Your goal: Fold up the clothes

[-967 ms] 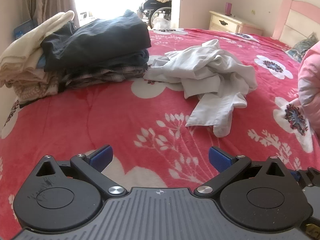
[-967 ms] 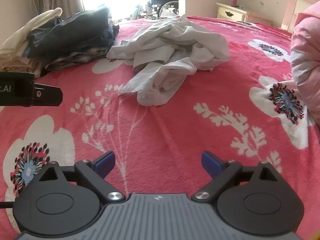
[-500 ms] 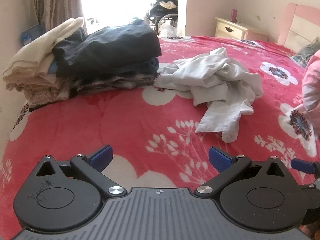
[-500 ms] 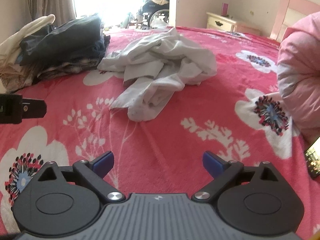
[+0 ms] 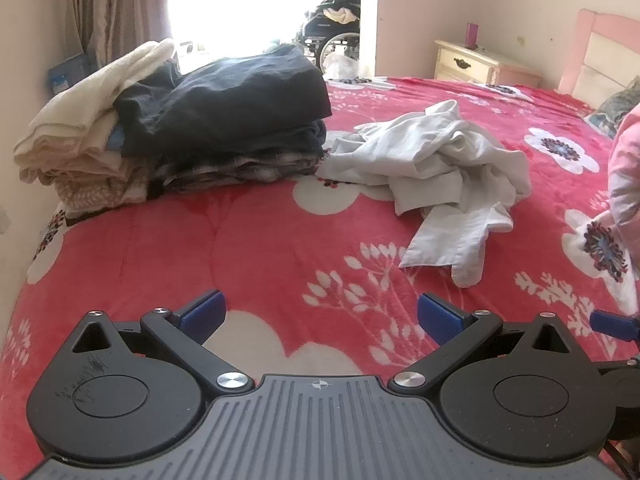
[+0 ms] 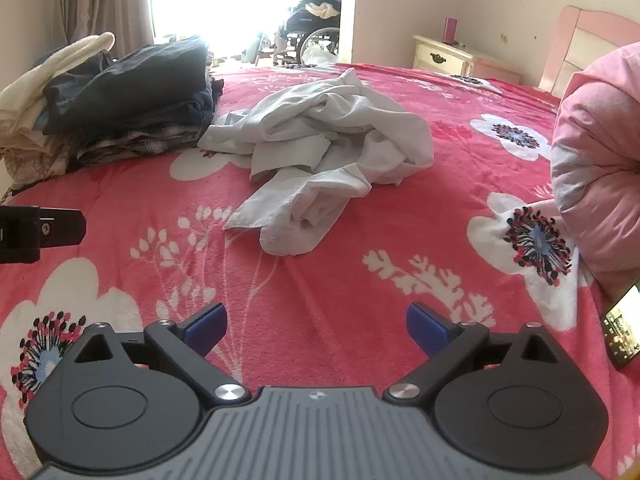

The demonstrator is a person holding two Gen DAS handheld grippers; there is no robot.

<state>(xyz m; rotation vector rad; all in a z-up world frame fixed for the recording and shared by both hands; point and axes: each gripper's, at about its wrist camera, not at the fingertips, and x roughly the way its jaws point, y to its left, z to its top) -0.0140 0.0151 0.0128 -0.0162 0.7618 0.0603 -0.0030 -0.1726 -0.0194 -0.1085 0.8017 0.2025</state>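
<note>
A crumpled white shirt lies in a heap on the red flowered blanket, one sleeve trailing toward me. A stack of folded clothes, dark on top and cream at the left, sits at the back left. My left gripper hovers open over the blanket, well short of the shirt, nothing between its blue pads. My right gripper is likewise open and empty, with the sleeve end a short way ahead of it.
A pink quilt bulges at the right. A phone lies on the blanket at the right edge. A cream nightstand and a pink headboard stand at the back, a wheelchair in the bright doorway.
Both grippers have drawn back and lifted a little, so the shirt and the stack look slightly farther off. Both stay open. The clothes have not moved.
</note>
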